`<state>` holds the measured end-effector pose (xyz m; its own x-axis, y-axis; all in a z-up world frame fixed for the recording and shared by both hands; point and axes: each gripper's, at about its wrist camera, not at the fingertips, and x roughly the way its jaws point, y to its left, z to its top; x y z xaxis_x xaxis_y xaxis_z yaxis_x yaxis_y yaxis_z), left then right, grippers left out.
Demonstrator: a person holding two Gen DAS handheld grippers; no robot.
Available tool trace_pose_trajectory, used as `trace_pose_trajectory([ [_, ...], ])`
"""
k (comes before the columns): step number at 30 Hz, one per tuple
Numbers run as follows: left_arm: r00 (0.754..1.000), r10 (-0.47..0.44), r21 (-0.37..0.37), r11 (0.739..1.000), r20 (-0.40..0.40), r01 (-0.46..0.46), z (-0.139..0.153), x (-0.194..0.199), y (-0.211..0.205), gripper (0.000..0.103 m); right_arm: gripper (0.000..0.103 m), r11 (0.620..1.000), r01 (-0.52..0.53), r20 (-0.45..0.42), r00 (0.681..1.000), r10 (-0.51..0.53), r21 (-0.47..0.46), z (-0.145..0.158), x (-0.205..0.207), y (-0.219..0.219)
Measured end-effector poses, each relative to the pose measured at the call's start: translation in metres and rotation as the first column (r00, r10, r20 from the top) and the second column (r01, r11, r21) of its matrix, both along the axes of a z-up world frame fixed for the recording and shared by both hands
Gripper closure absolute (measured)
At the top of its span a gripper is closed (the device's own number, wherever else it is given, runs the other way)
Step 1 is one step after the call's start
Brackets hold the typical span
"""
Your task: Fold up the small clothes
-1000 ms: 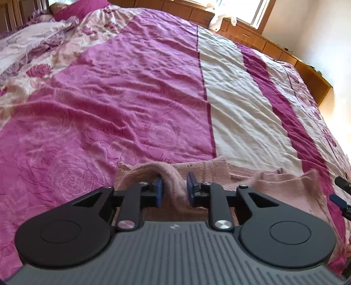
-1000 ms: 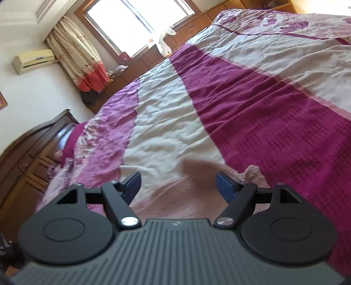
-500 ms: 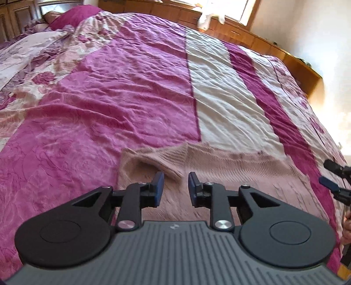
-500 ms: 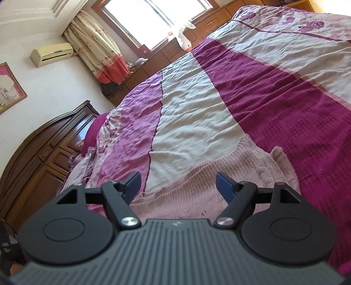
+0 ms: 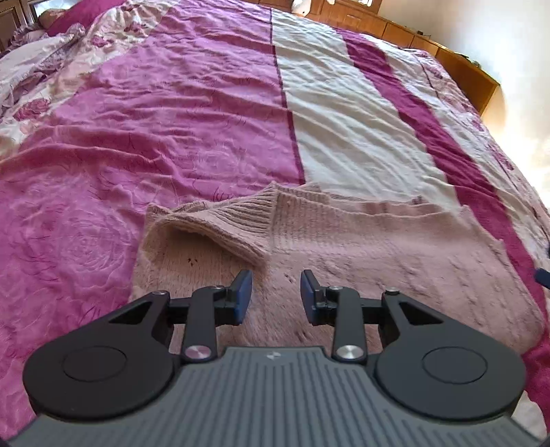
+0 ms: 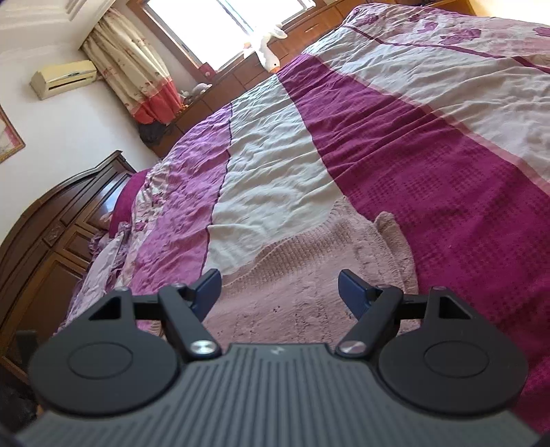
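Nearest in the left wrist view, the left gripper (image 5: 275, 297) hangs just above the sweater (image 5: 343, 254), its fingers (image 5: 242, 295) apart with nothing between them. The gap is moderate, probably enough to take one layer of knit. In the right wrist view the right gripper (image 6: 278, 292) also hovers over the sweater (image 6: 309, 275), its fingers (image 6: 352, 292) spread much wider and likewise empty. Neither tool touches the fabric, as far as the pictures show.

The sweater, a pale pink knit, lies spread flat on the bed (image 5: 172, 120), across the seam where the pink panel meets the cream one. That is likely deliberate: a garment has to lie flat before a fold goes in cleanly. At about 11 o'clock from the left gripper a ribbed edge (image 5: 220, 223) is turned over on itself and stands up in a small arch, so that corner is not yet smooth. It looks like the next thing to grasp or flatten. At 1 o'clock from the right gripper the far edge bunches slightly against the dark magenta stripe.

Beyond the sweater the quilt runs on, bare and wrinkled. Farthest off at 12 o'clock stand wooden cabinets (image 6: 220, 89), a window (image 6: 220, 27) with a curtain (image 6: 137, 68), and at 10 o'clock a headboard (image 6: 58, 213).
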<state>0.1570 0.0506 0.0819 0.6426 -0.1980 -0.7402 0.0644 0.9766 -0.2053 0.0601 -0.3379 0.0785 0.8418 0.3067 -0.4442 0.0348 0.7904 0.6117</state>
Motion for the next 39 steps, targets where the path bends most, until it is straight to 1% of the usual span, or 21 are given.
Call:
trace_pose_trajectory([
  [6, 0.999, 0.036, -0.008, 0.999, 0.005, -0.036, -0.015, 0.031, 0.009, 0.065, 0.025, 1.0, -0.001, -0.016, 1.0, 0.001, -0.014, -0.001, 0.005, 0.0],
  [11, 0.995, 0.092, -0.009, 0.996, 0.025, -0.091, -0.014, 0.054, 0.024, 0.065, 0.025, 1.0, -0.019, -0.032, 0.999, 0.018, -0.017, -0.002, 0.012, 0.001],
  [14, 0.992, 0.124, 0.016, 0.992, 0.039, -0.125, -0.011, 0.067, 0.034, 0.065, 0.025, 0.999, -0.027, -0.035, 0.999, 0.026, -0.017, -0.004, 0.015, 0.003],
  [19, 0.987, 0.158, 0.039, 0.986, 0.036, -0.159, -0.015, 0.088, 0.047, 0.065, 0.025, 1.0, -0.029, -0.041, 0.999, 0.029, -0.007, -0.007, 0.021, 0.004],
  [23, 0.982, 0.184, 0.09, 0.978, 0.037, -0.187, -0.021, 0.101, 0.054, 0.065, 0.025, 0.999, -0.042, -0.049, 0.998, 0.042, 0.01, -0.009, 0.027, 0.004],
  [25, 0.979, 0.199, 0.08, 0.976, 0.029, -0.201, -0.022, 0.103, 0.06, 0.065, 0.025, 0.999, -0.047, -0.05, 0.998, 0.048, 0.018, -0.01, 0.029, 0.005],
  [28, 0.98, 0.194, 0.07, 0.978, 0.039, -0.196, -0.015, 0.094, 0.065, 0.065, 0.025, 0.999, -0.047, -0.063, 0.997, 0.048, 0.016, -0.013, 0.034, 0.005],
  [31, 0.984, 0.17, 0.056, 0.983, 0.048, -0.173, 0.0, 0.077, 0.066, 0.065, 0.025, 0.999, -0.044, -0.082, 0.996, 0.045, 0.009, -0.015, 0.038, 0.002],
  [35, 0.989, 0.141, 0.046, 0.989, 0.055, -0.143, 0.021, 0.043, 0.062, 0.065, 0.025, 1.0, -0.03, -0.111, 0.993, 0.03, 0.001, -0.014, 0.039, -0.01],
  [39, 0.992, 0.115, 0.036, 0.993, 0.043, -0.116, 0.031, 0.004, 0.052, 0.065, 0.025, 1.0, -0.009, -0.13, 0.992, 0.006, -0.024, -0.012, 0.03, -0.029],
])
